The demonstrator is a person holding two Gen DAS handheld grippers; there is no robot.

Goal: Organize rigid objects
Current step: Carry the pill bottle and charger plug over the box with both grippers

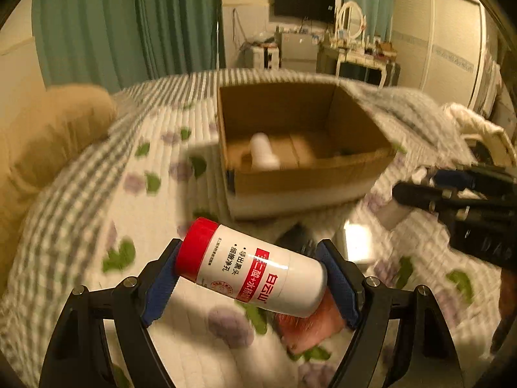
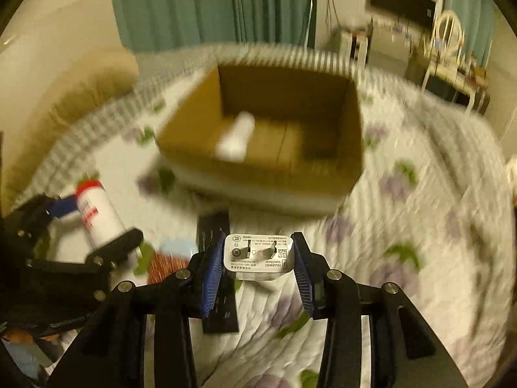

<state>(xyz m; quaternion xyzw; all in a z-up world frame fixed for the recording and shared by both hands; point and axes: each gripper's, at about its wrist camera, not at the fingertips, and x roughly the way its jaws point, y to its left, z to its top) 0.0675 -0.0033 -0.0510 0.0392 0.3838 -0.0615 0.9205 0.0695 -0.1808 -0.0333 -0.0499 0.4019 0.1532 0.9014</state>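
My left gripper is shut on a white bottle with a red cap, held sideways above the bed; it also shows in the right wrist view. My right gripper is shut on a white charger plug, prongs facing the camera. An open cardboard box stands on the bed ahead of both grippers, also in the right wrist view. A white bottle lies inside it.
A black flat object and a reddish-brown item lie on the floral quilt below the grippers. A tan pillow is at the left. A dresser with mirror stands behind.
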